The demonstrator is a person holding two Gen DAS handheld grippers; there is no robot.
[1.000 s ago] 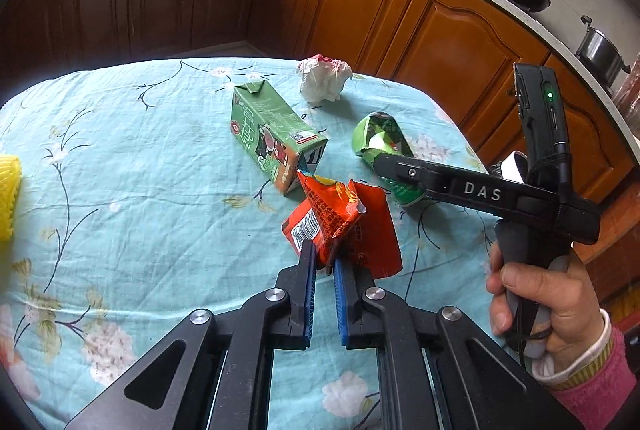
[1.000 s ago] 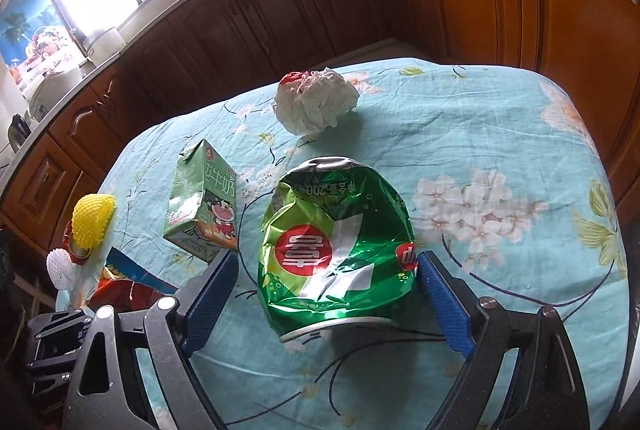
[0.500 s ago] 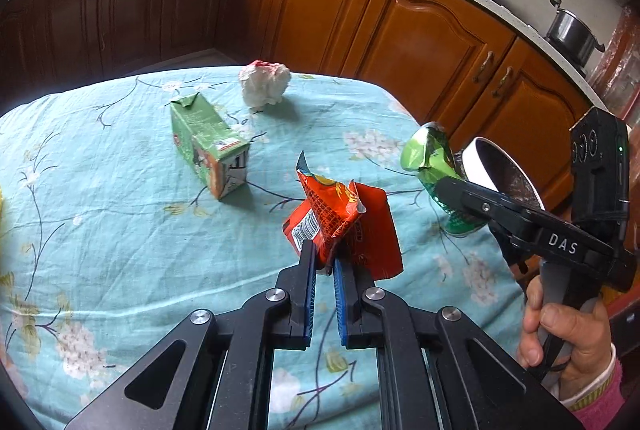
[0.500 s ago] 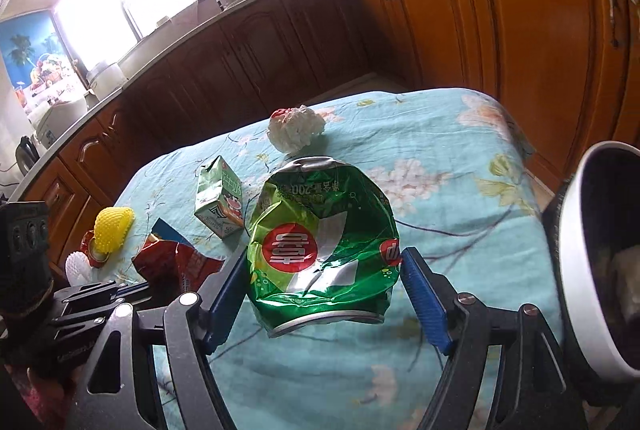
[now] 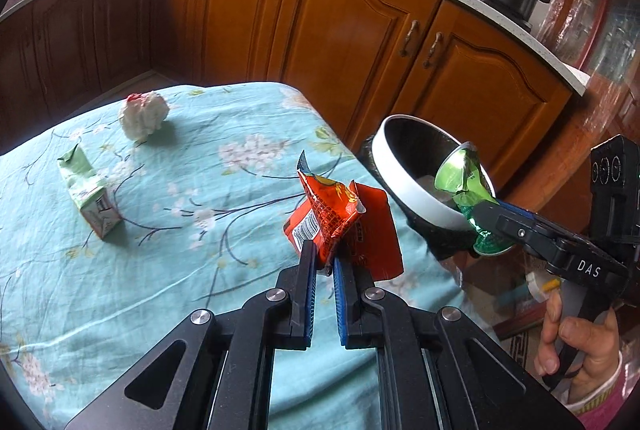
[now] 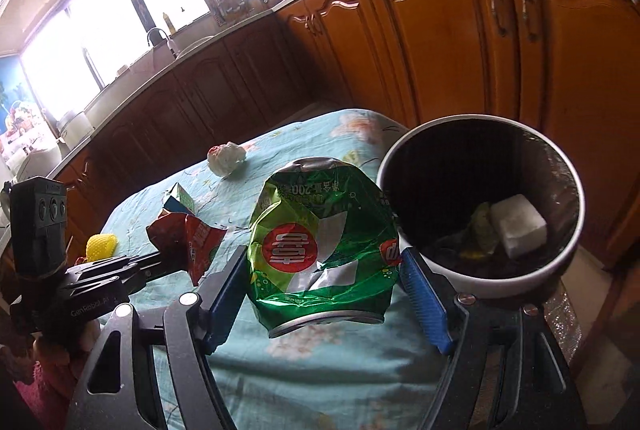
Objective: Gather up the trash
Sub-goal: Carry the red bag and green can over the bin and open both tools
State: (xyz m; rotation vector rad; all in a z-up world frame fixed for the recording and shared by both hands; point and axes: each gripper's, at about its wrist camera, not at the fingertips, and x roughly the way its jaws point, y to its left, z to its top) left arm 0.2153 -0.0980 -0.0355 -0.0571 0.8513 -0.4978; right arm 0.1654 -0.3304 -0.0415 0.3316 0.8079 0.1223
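The left gripper (image 5: pixel 323 257) is clenched on a red snack wrapper (image 5: pixel 340 222) above the table (image 5: pixel 160 290), while the right gripper (image 6: pixel 324 266) pinches a crushed green can (image 6: pixel 320 250) just short of the trash bin (image 6: pixel 480 286). Released too early, the can would likely clip the rim and fall outside. The bin holds a white block (image 6: pixel 518 224) and greenish scraps.

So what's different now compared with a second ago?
Both tools swung toward the bin. The right tool lifted the crushed green can off the table to the bin's rim. The left tool carried the red wrapper along. Both grips are unchanged; the carton and tissue ball stayed put.
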